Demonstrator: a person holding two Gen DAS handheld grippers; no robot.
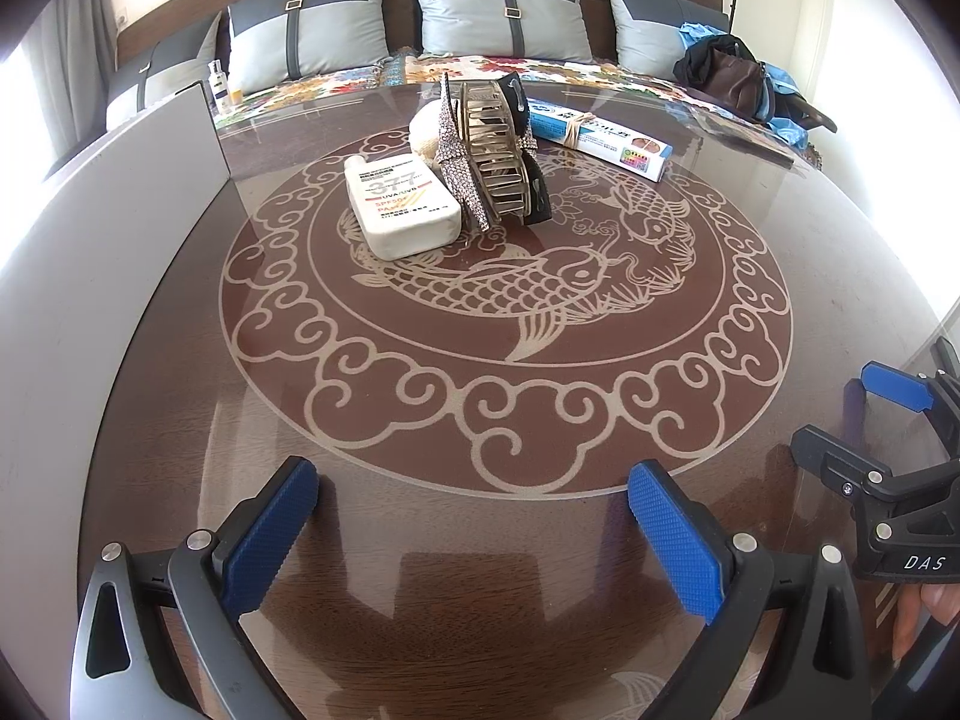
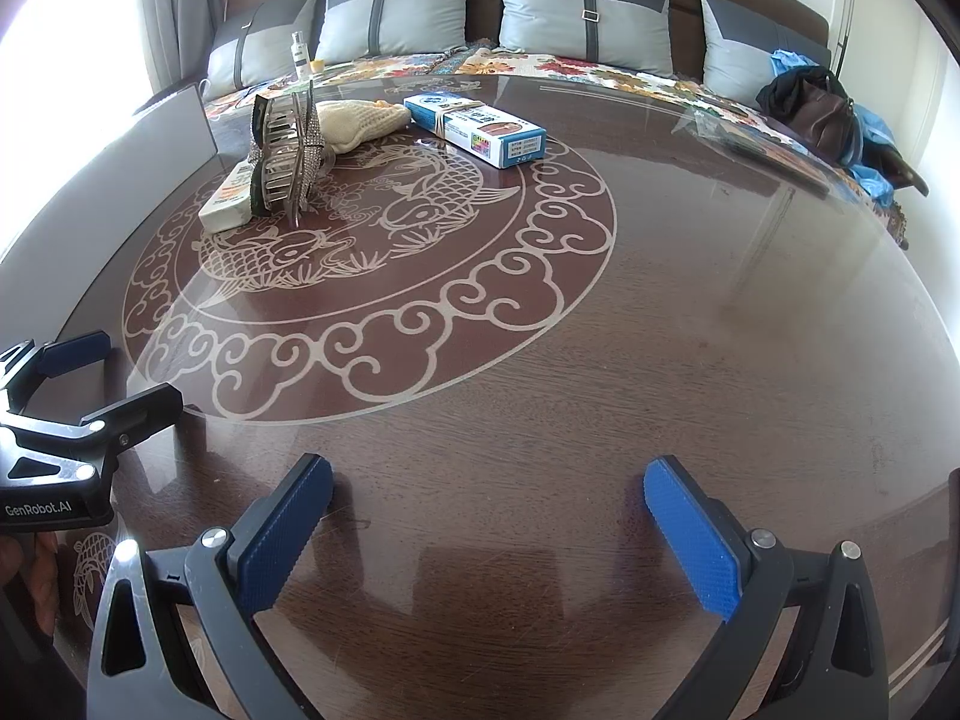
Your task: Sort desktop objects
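Observation:
On the round glass-topped table lie a white sunscreen bottle, a large rhinestone-and-metal hair claw standing on edge, a cream mesh pouch behind it, and a blue-and-white toothpaste box with a rubber band. The same bottle, claw and box show in the right wrist view. My left gripper hovers open near the table's front edge, far from the objects. My right gripper is open too, to the right of the left one, nothing between its fingers.
A grey upright panel stands along the table's left rim. Behind the table is a sofa with grey cushions, a floral cover, a small bottle and a dark bag. The right gripper's fingers show at the left view's right edge.

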